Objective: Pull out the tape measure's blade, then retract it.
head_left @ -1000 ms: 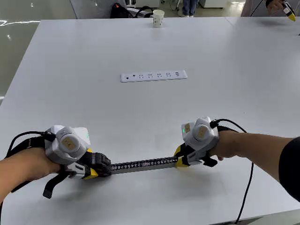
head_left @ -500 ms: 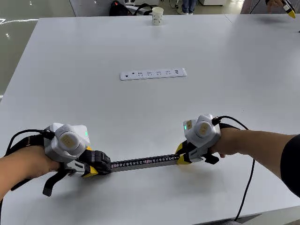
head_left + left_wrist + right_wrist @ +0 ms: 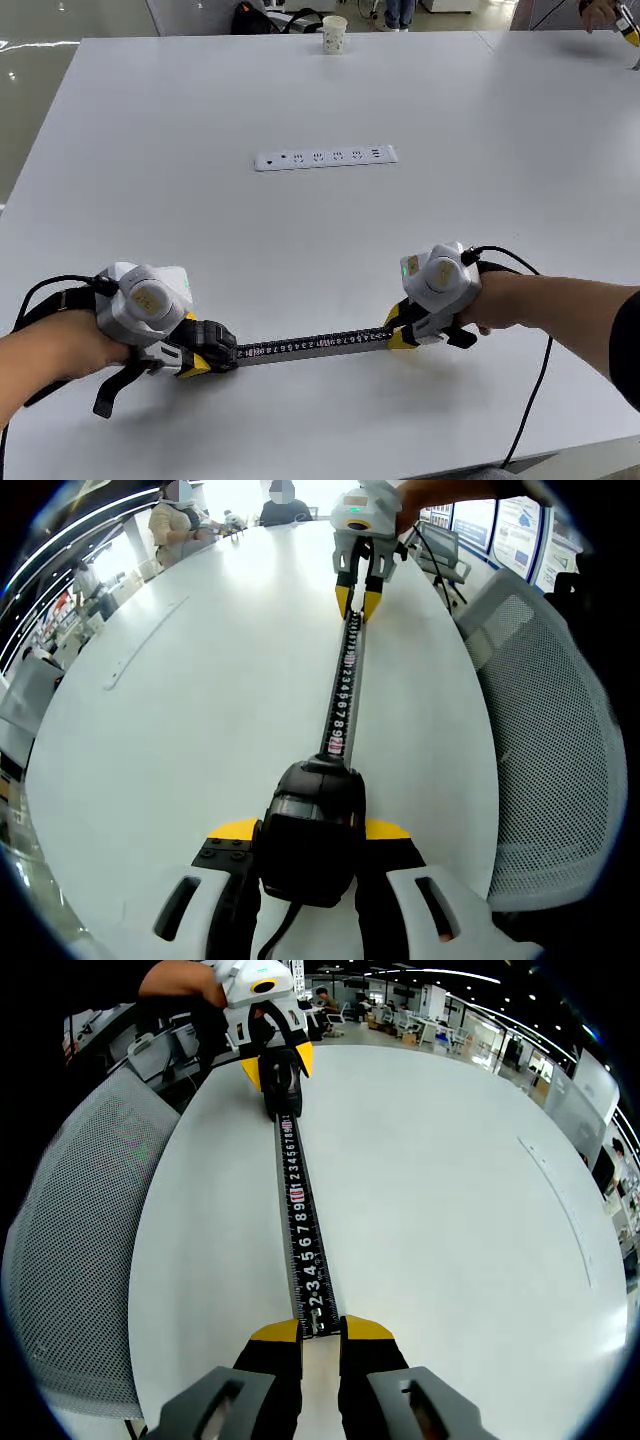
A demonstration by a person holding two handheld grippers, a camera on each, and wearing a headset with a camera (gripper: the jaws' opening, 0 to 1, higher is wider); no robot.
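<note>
Black plastic tape measure case [image 3: 312, 815] is pinched in your left gripper [image 3: 203, 355] at the near left of the white table [image 3: 300, 240], anchoring it. Your right gripper [image 3: 320, 1330] squeezes the tip of the numbered dark blade [image 3: 300, 1220], farther right, holding it taut.

The only print I can read is on the tape measure's blade [image 3: 303, 1245]: white digits on black, climbing 2 to 9 from its far end toward the case [image 3: 281, 1070]. Then comes a red-boxed mark too small to read, then 1 to 9 again nearer the case.
</note>
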